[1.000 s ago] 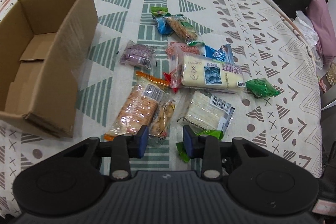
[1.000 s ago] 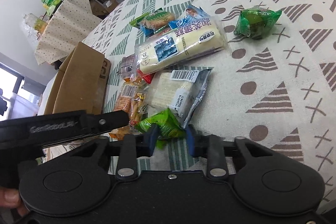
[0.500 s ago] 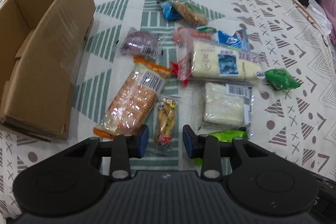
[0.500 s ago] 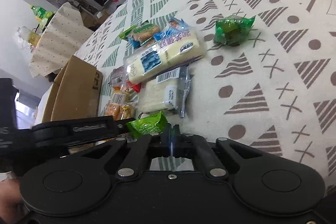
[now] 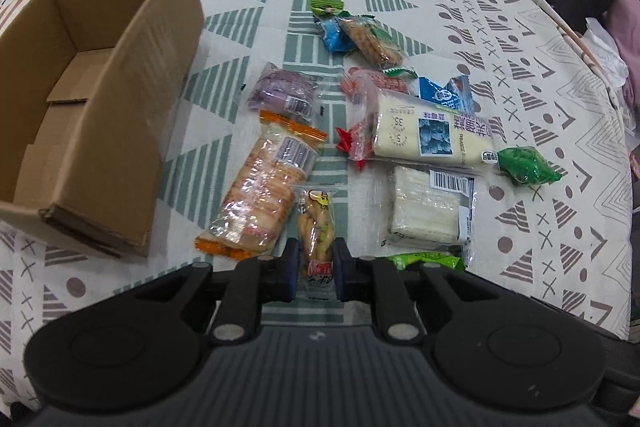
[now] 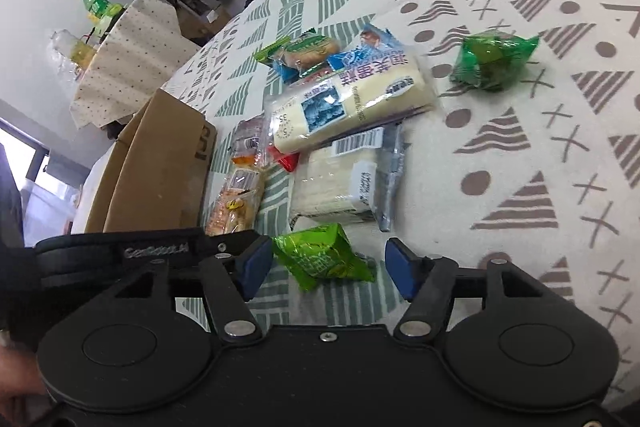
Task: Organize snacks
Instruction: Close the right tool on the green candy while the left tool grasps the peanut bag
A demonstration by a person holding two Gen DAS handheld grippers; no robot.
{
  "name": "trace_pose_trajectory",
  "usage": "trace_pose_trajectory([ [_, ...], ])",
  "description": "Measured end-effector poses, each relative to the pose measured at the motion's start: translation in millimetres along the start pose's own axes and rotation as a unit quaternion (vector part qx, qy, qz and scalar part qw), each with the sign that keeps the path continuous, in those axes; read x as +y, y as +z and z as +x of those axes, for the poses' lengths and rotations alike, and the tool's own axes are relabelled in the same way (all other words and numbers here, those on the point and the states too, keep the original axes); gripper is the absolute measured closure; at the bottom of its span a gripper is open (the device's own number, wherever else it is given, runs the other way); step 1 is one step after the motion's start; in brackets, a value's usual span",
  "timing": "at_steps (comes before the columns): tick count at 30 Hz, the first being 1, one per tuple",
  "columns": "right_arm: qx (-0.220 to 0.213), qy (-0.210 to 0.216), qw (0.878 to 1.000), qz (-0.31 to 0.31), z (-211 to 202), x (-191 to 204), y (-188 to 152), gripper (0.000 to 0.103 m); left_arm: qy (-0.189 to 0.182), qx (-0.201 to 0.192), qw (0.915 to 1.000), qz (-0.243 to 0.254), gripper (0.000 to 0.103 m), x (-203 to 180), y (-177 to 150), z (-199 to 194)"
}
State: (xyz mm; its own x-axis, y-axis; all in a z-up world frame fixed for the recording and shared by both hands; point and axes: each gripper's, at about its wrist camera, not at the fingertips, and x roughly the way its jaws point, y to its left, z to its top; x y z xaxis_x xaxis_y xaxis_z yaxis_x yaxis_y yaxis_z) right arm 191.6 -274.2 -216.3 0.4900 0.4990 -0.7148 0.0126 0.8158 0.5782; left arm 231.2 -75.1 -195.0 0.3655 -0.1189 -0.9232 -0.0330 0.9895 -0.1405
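Note:
Several snack packets lie on a patterned tablecloth [image 5: 540, 75]. My left gripper [image 5: 316, 269] has its blue pads against the sides of a small clear packet of yellow snacks [image 5: 316, 227], which lies on the cloth. My right gripper [image 6: 330, 269] is open, its pads either side of a green packet [image 6: 324, 257] on the cloth. That green packet also shows in the left wrist view [image 5: 426, 261]. An open cardboard box [image 5: 100, 99] stands at the left, empty.
Other packets: an orange-ended biscuit pack [image 5: 264, 187], a purple one [image 5: 286, 93], a long cream cake pack [image 5: 432, 137], a white wafer pack [image 5: 428, 207], a green candy [image 5: 524, 165], and blue and green packets [image 5: 356, 33] further back. The table edge curves at right.
My left gripper has moved forward and closed around the small yellow snack packet. My right gripper, shut half a second ago, has opened, and the green packet lies between its pads.

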Motion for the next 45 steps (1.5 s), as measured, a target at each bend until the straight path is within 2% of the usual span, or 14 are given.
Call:
trace_pose_trajectory([
  [4,0.003,-0.008,1.000,-0.016,7,5,-2,0.044,-0.010,-0.002,0.9999,-0.005,0.087,4,-2,-9],
  [10,0.005,-0.017,0.999,-0.028,5,9,-6,0.071,-0.023,-0.023,0.9995,-0.001,0.087,6,-5,-29],
  [14,-0.001,-0.022,0.999,-0.042,-2,15,-9,0.076,-0.031,-0.028,0.9991,-0.003,0.087,11,-8,-40],
  [34,-0.097,-0.057,0.992,-0.059,-63,44,-12,0.077,-0.052,-0.099,0.9936,-0.014,0.087,48,-18,-112],
  [45,-0.129,-0.044,0.988,-0.069,-83,84,-11,0.077,-0.050,-0.133,0.9895,-0.026,0.087,75,-18,-150],
])
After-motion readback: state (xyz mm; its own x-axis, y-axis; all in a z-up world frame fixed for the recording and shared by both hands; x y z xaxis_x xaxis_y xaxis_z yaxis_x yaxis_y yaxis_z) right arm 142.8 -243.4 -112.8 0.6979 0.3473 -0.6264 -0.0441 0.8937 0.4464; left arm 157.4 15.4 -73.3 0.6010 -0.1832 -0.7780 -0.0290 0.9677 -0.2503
